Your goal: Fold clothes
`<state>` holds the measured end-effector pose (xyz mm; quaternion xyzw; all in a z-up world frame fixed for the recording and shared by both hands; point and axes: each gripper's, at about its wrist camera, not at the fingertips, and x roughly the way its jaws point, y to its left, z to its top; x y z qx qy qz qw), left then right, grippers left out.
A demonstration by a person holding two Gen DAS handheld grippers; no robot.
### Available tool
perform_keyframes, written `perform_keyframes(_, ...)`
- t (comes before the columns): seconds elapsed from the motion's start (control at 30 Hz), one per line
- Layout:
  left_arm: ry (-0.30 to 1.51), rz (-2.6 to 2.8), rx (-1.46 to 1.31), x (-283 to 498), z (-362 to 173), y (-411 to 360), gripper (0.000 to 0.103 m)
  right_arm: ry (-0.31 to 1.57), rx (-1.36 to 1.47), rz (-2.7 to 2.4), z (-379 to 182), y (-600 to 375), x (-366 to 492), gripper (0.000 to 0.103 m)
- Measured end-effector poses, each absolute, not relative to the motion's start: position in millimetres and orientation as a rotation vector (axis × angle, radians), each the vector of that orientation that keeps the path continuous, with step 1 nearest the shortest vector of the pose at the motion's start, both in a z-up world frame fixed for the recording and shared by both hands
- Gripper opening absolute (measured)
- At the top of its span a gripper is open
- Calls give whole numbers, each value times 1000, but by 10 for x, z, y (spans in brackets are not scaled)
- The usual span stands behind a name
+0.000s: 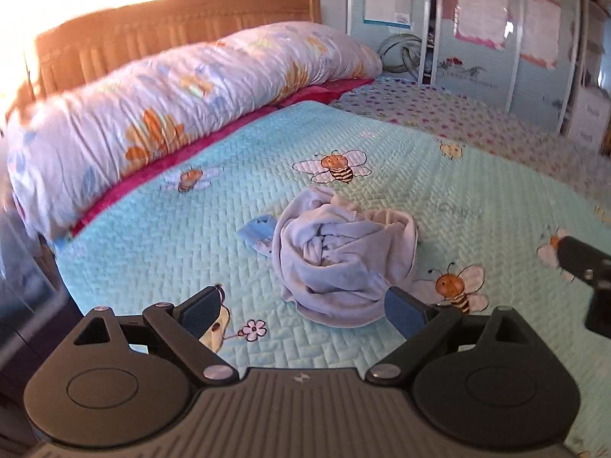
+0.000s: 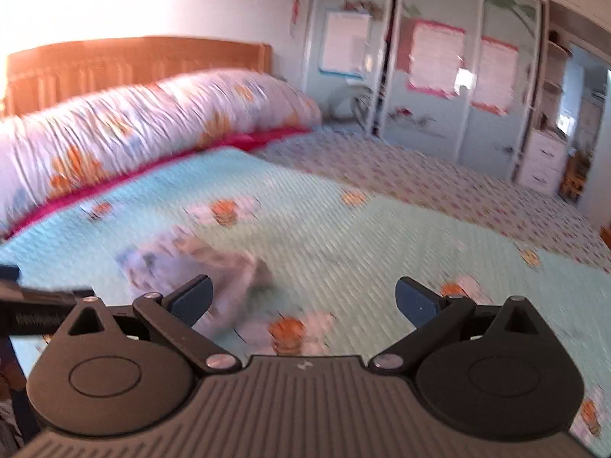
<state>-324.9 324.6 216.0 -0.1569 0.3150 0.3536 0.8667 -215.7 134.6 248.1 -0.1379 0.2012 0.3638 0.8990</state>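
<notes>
So the pale lavender garment (image 1: 336, 255) is sitting in a twisted, crumpled heap on the bed's aqua bee-print quilt (image 1: 191, 236), roughly mid-bed, with a small blue piece of fabric (image 1: 256, 229) poking out on its left side. Left tongs (image 1: 305, 311) are spread wide, nothing in them, hovering just short of the heap's near edge. Right tongs (image 2: 303, 303) are spread wide and empty too; that view is pretty blurry, heap off to its left.
</notes>
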Motion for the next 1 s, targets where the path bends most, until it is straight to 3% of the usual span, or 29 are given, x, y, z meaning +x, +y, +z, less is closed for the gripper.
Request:
perform_keyframes(0.5,758,806,-476,-3442,1621,3586,96,912,-240,826,1737,1826,-1983,101)
perform_keyframes(0.67,659,813,-449,-3496,1703,3533,96,714,23,942,2244,1501,-2022,101)
perform_keyframes(0.87,666,705,-540,-3447,1555,3523,96,1149,164,958,1543,1403,-1829,101)
perform_keyframes(1.0,756,725,-561,-3355,1417,3534,96,1220,180,827,1380,1289,-1680,101)
